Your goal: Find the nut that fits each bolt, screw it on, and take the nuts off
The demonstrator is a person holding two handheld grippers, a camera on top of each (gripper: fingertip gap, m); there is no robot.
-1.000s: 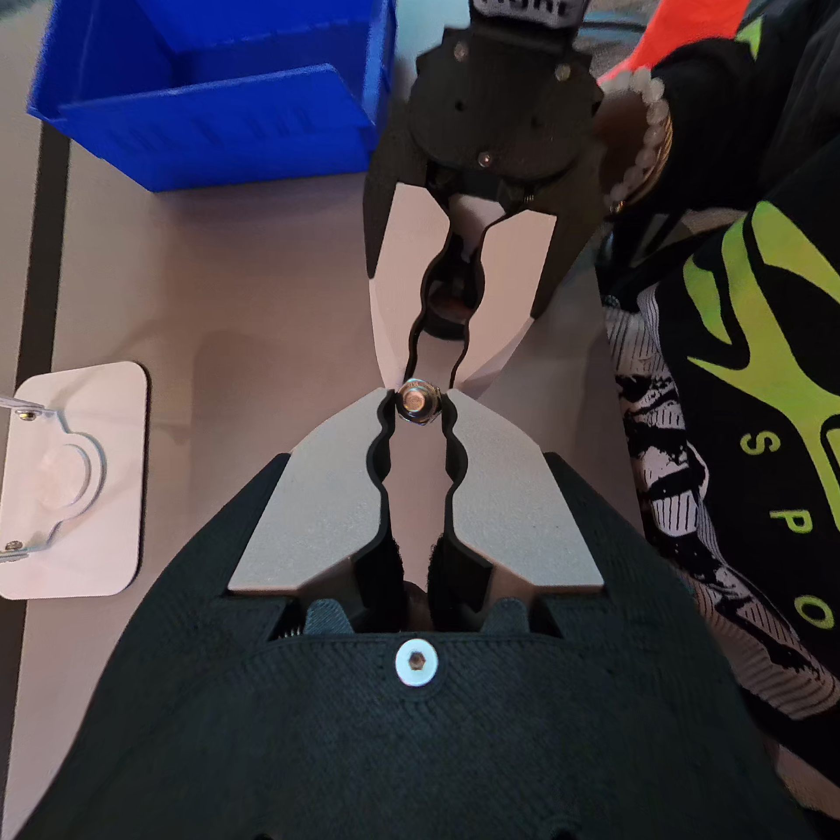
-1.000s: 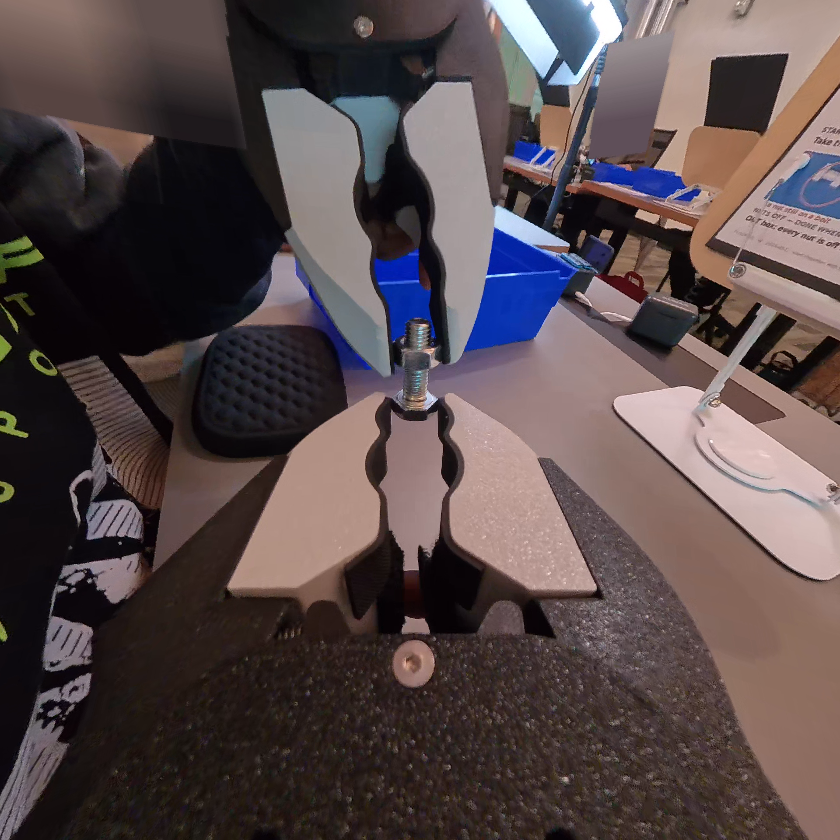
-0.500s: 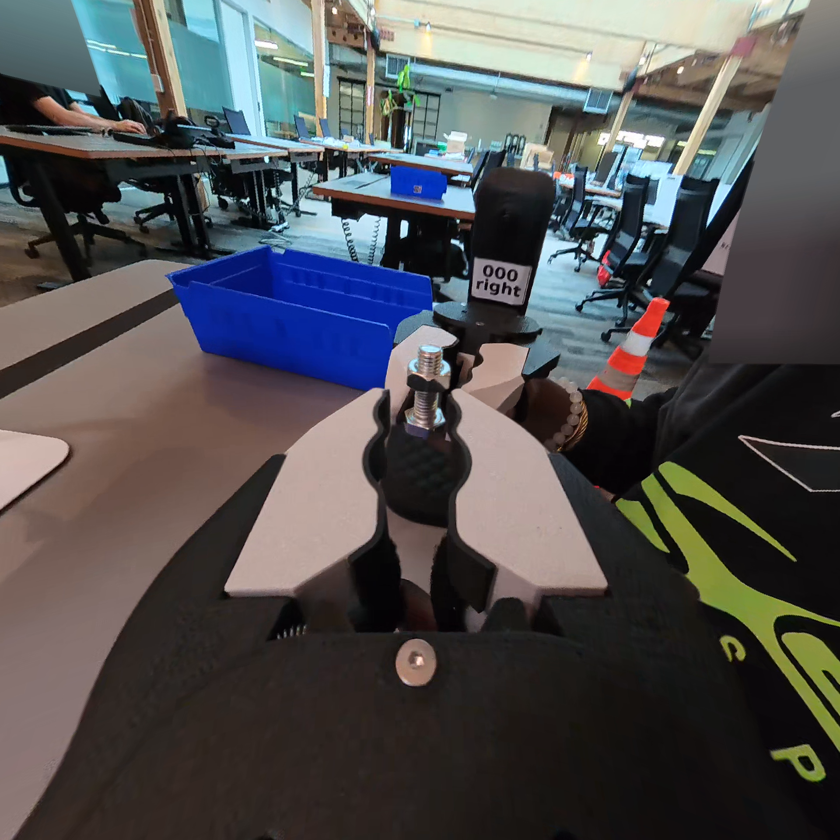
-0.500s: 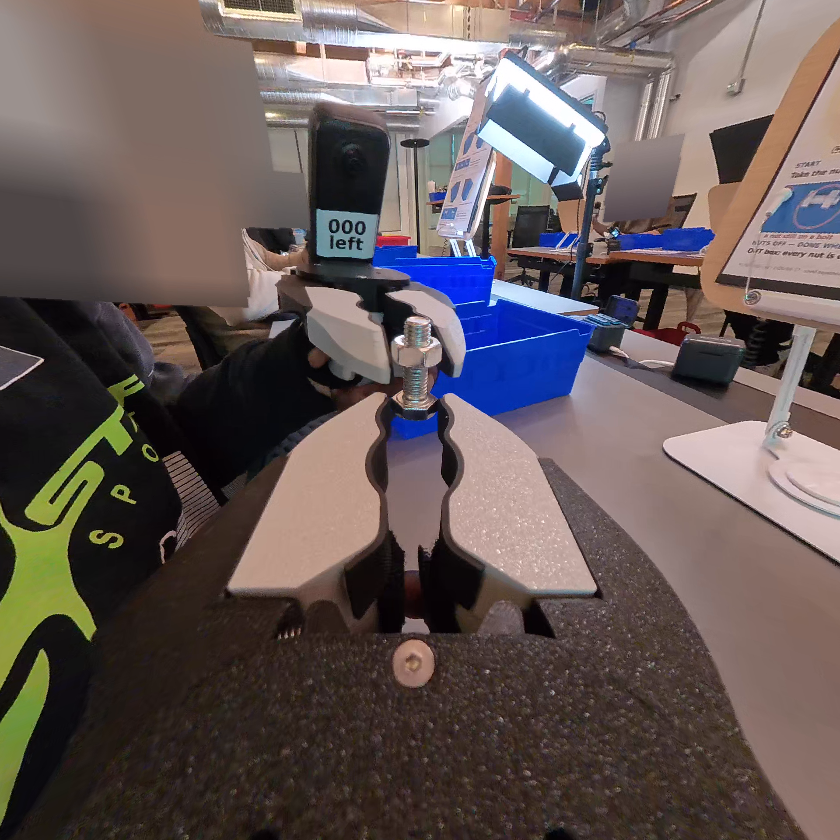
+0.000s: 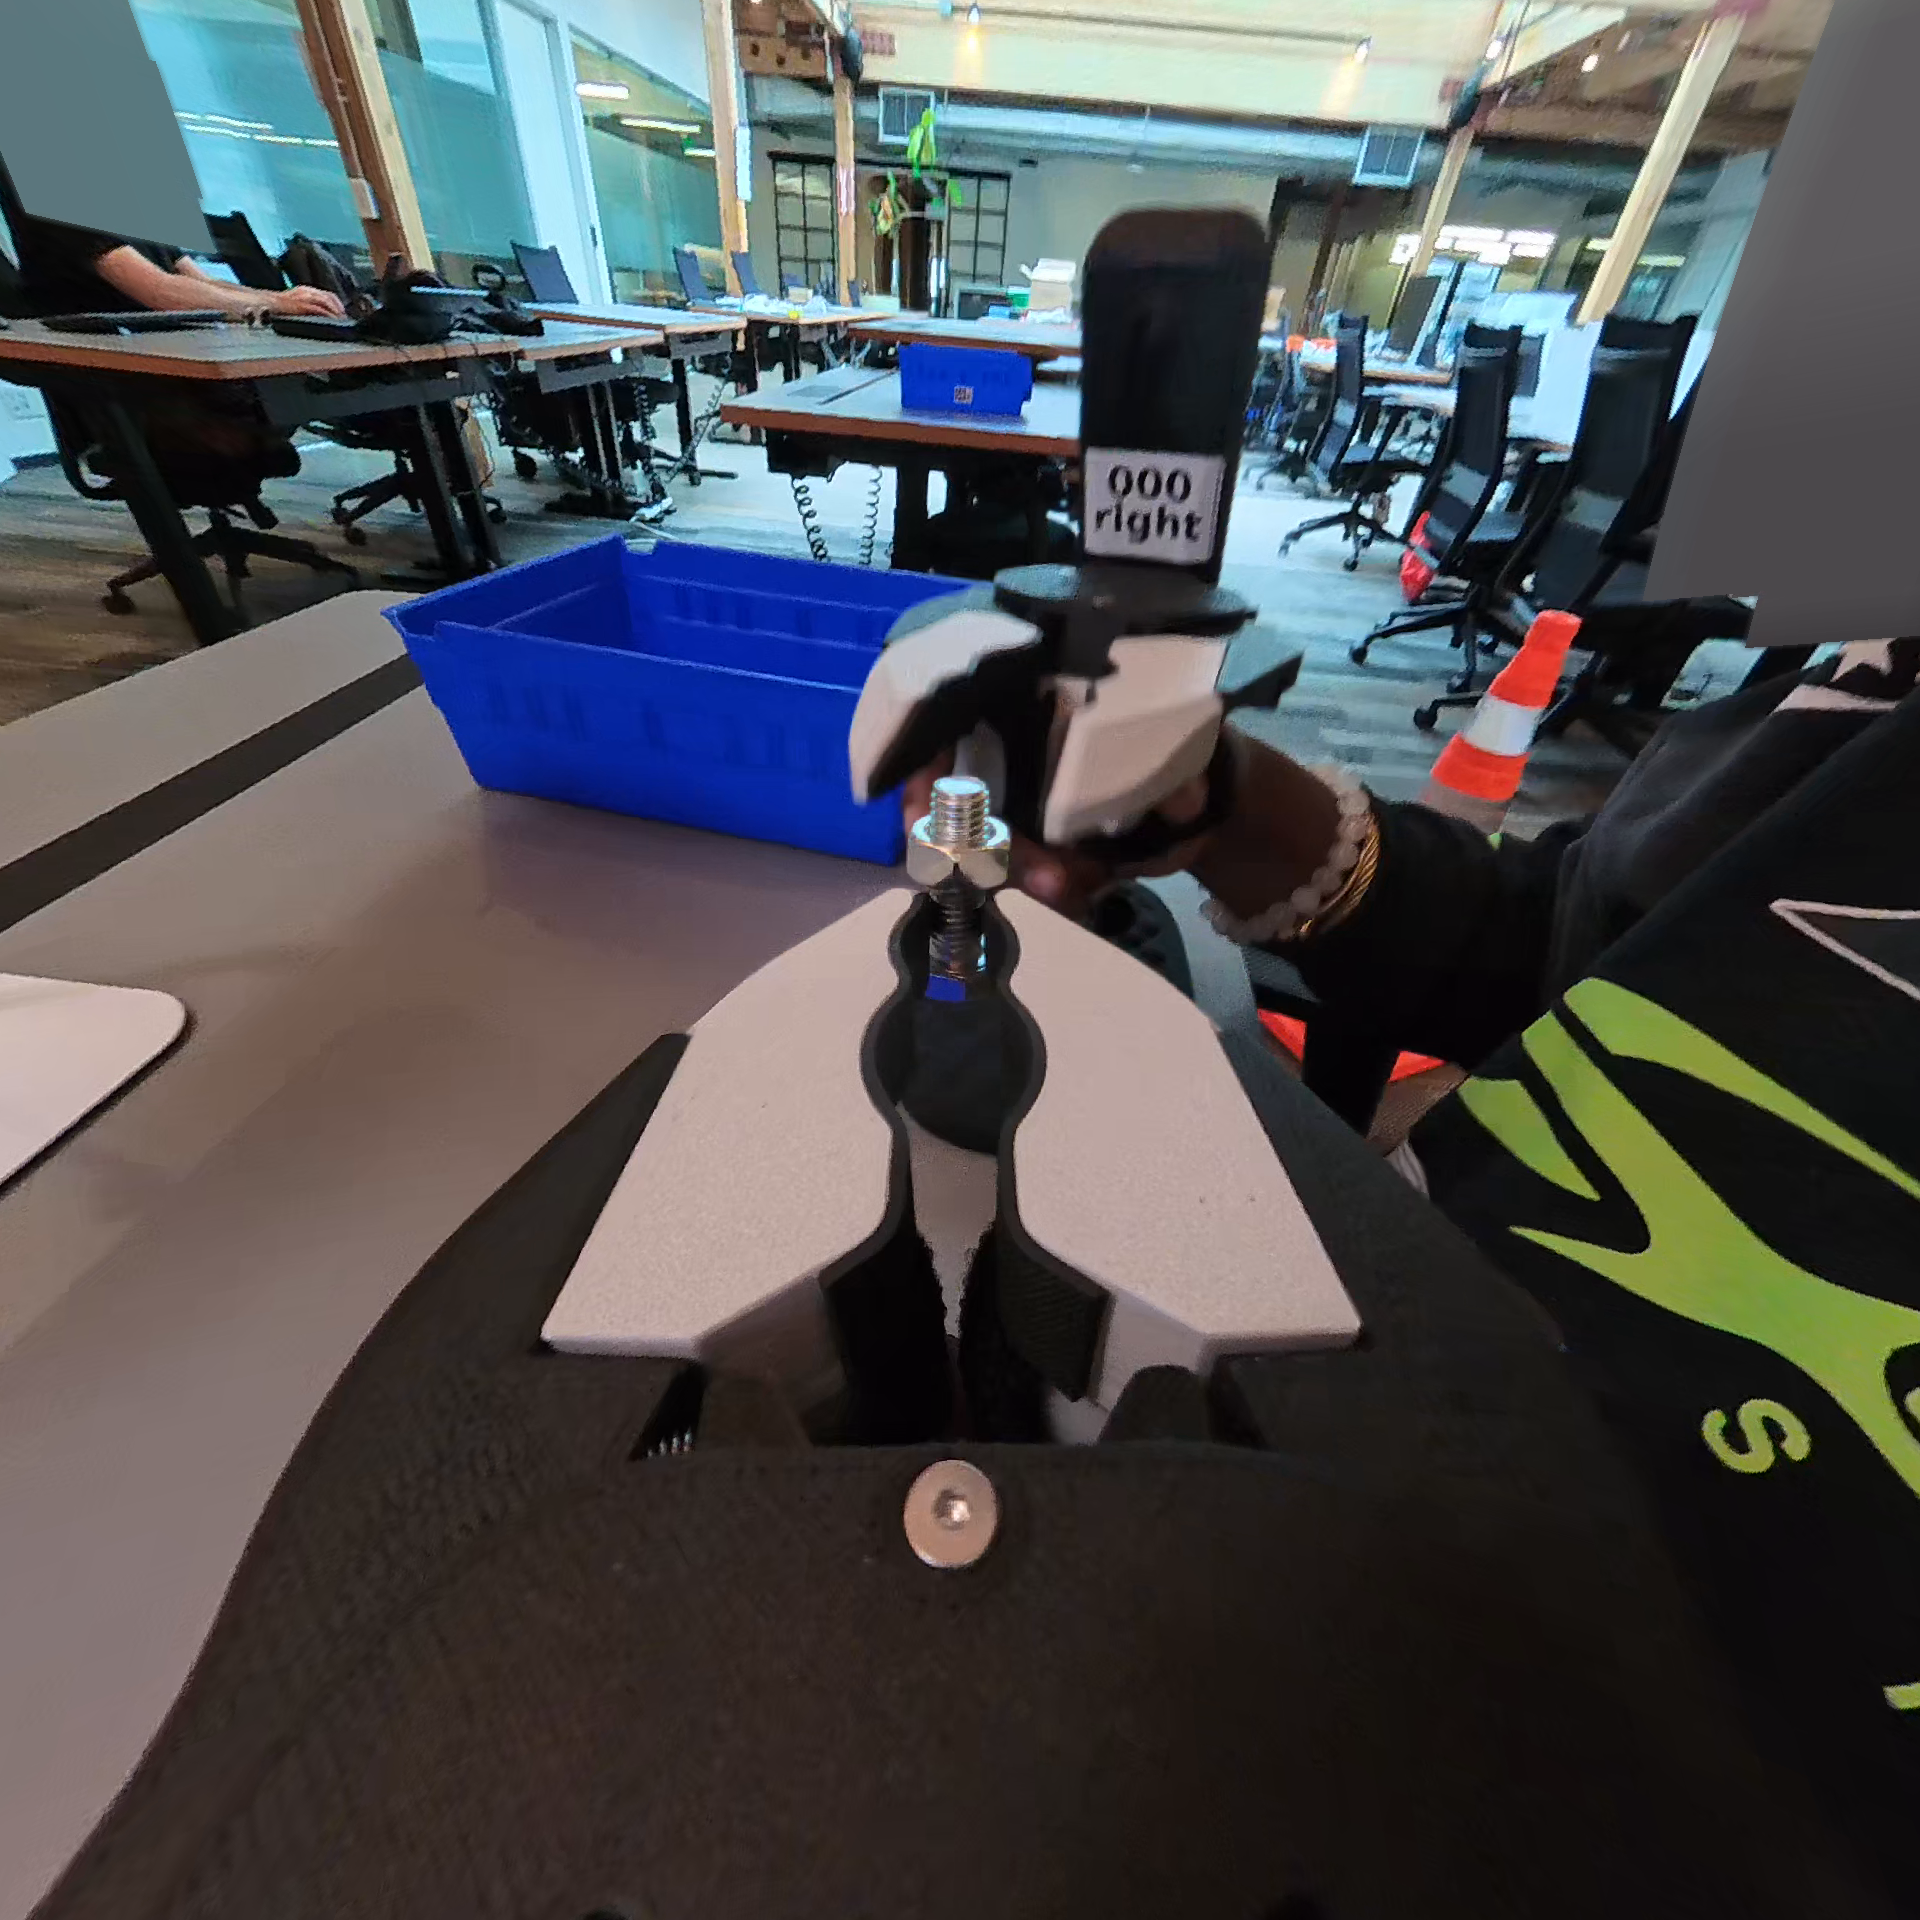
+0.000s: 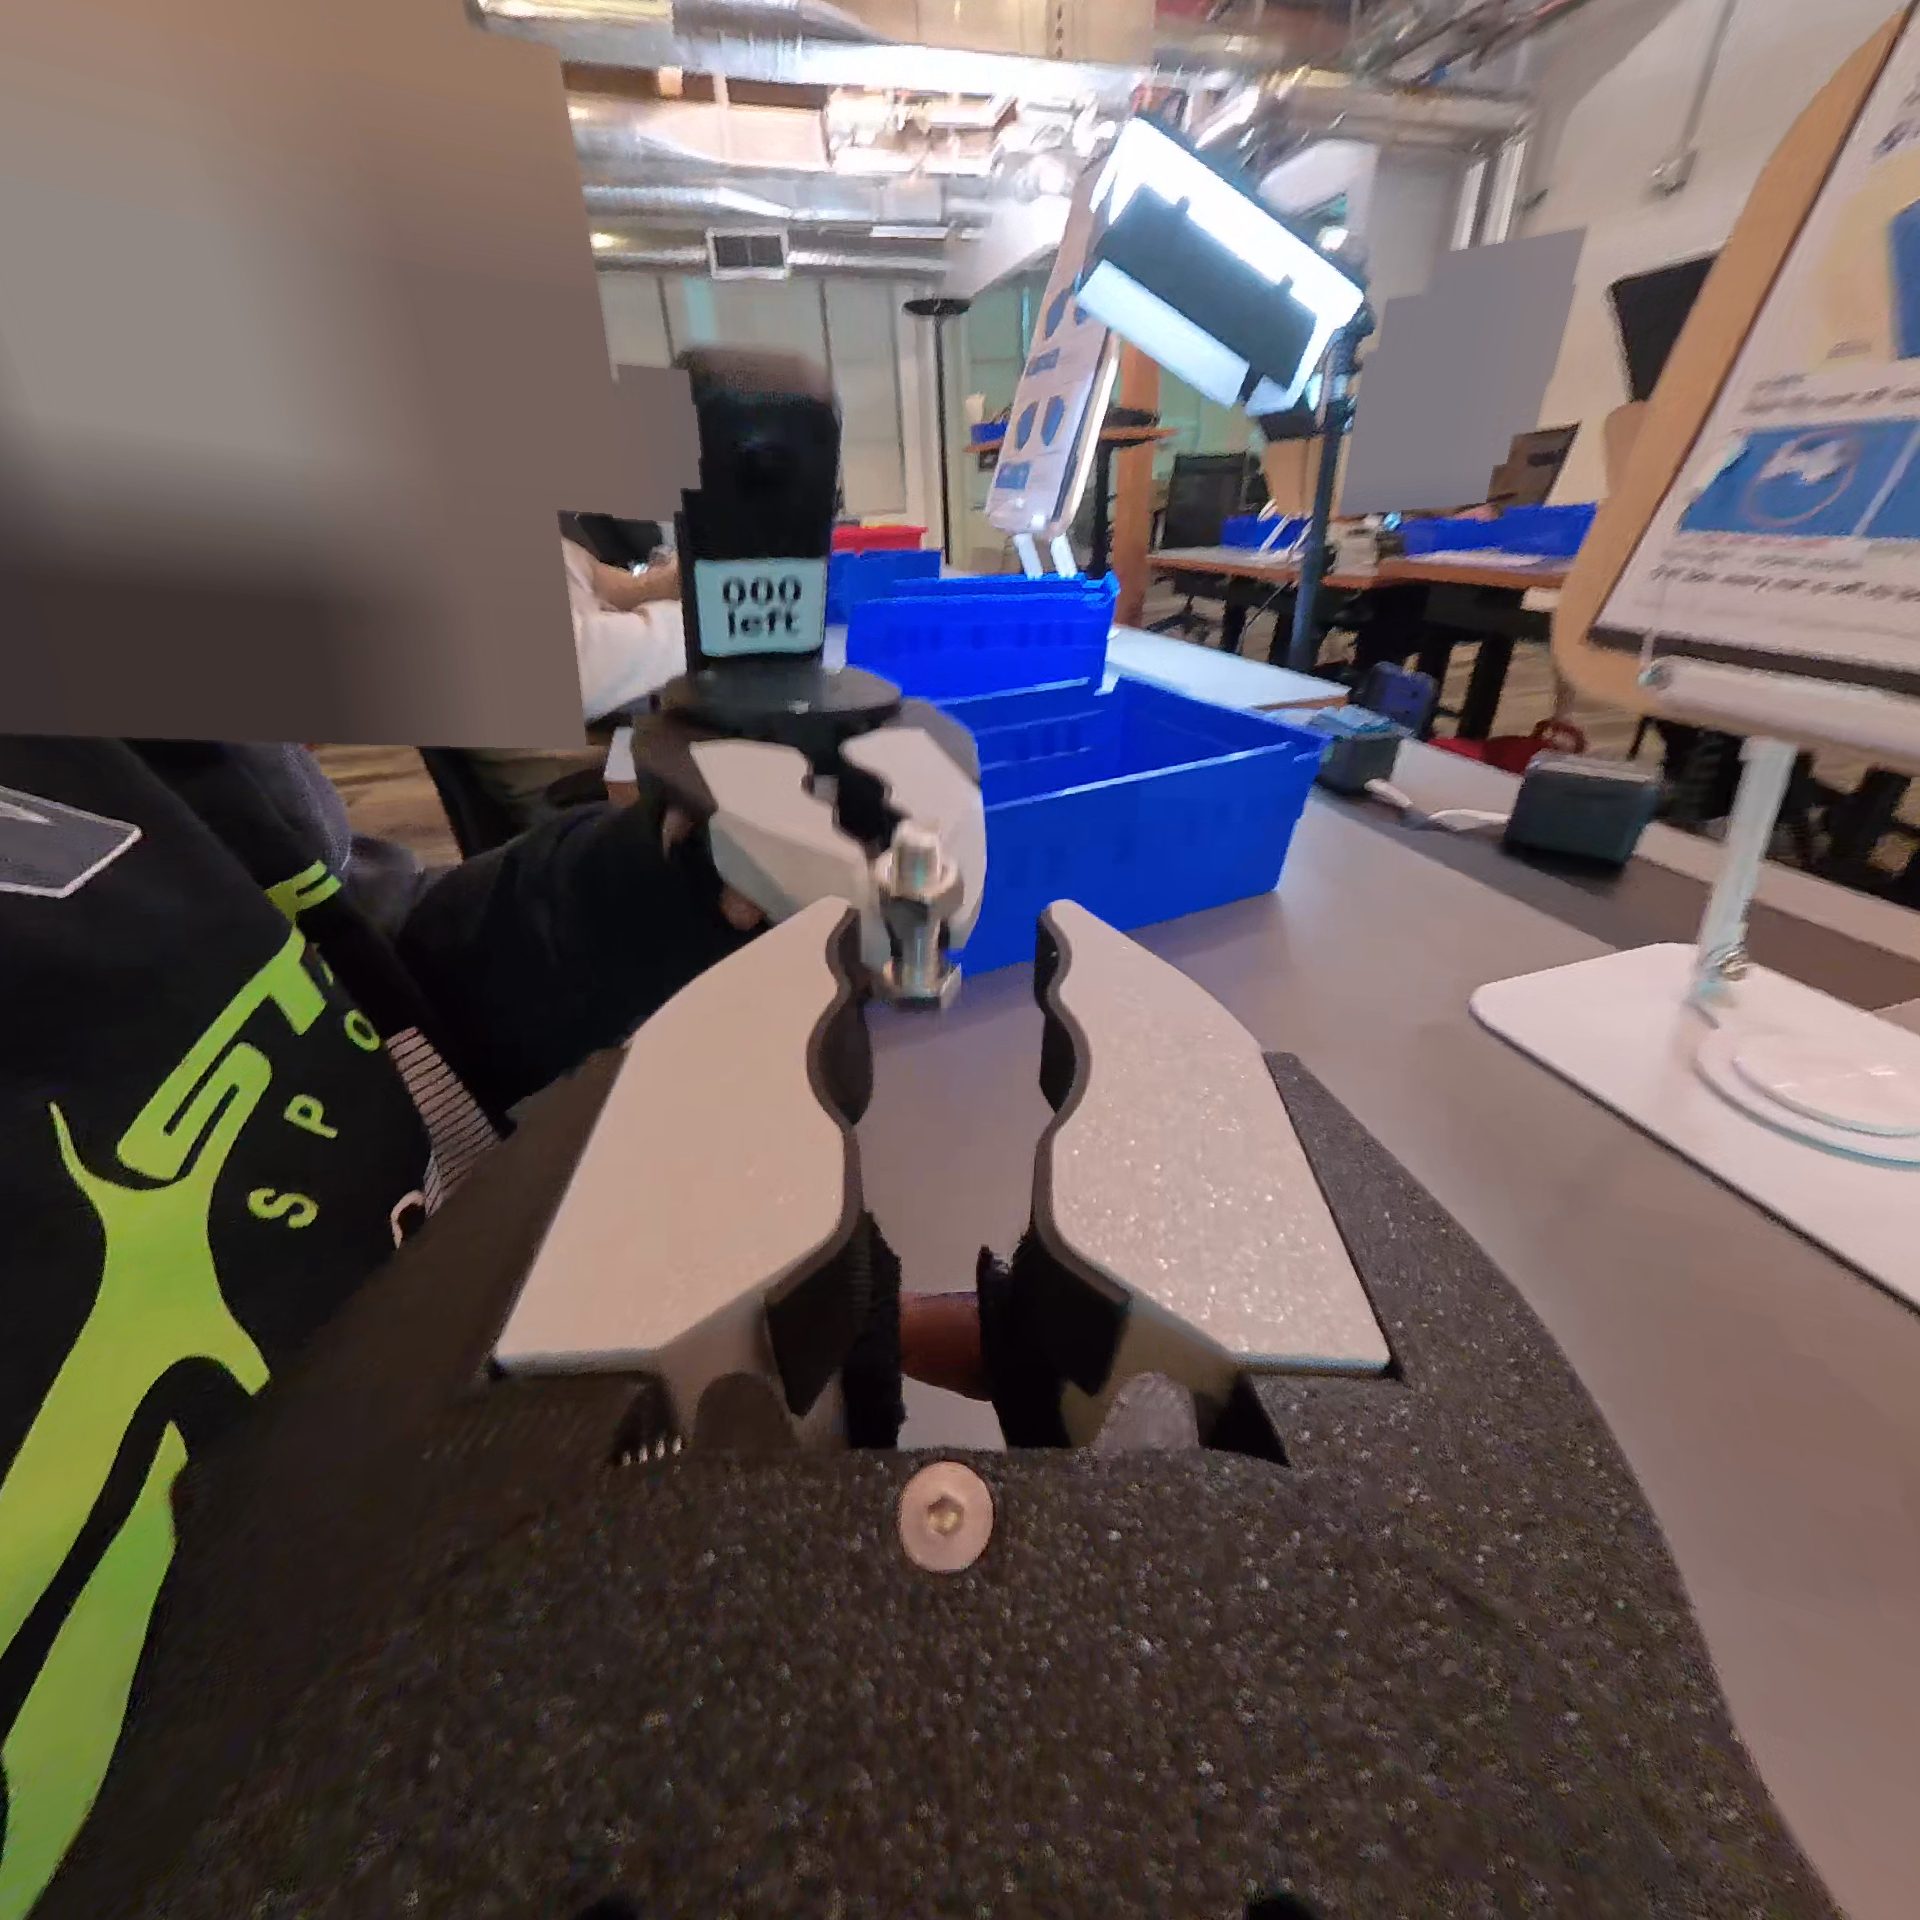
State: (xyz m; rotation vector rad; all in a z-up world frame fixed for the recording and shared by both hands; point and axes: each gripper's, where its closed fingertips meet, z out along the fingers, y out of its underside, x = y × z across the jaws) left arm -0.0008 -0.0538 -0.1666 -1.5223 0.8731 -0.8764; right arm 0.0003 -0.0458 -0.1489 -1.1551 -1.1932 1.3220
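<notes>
The right gripper (image 6: pixel 945 940) has let go and spread; the left gripper (image 5: pixel 954 914) at its 11 o'clock pinches the bolt (image 5: pixel 958 883), nut (image 5: pixel 957 847) on.

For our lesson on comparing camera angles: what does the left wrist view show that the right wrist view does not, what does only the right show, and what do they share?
Only the left wrist view shows an orange traffic cone and the beaded bracelet.

Only the right wrist view shows the bolt's hex head at the bottom, a white sign stand, and a bright light panel.

Both show the bolt with its nut, the left gripper shut on it, the right gripper open, and a blue bin.
</notes>
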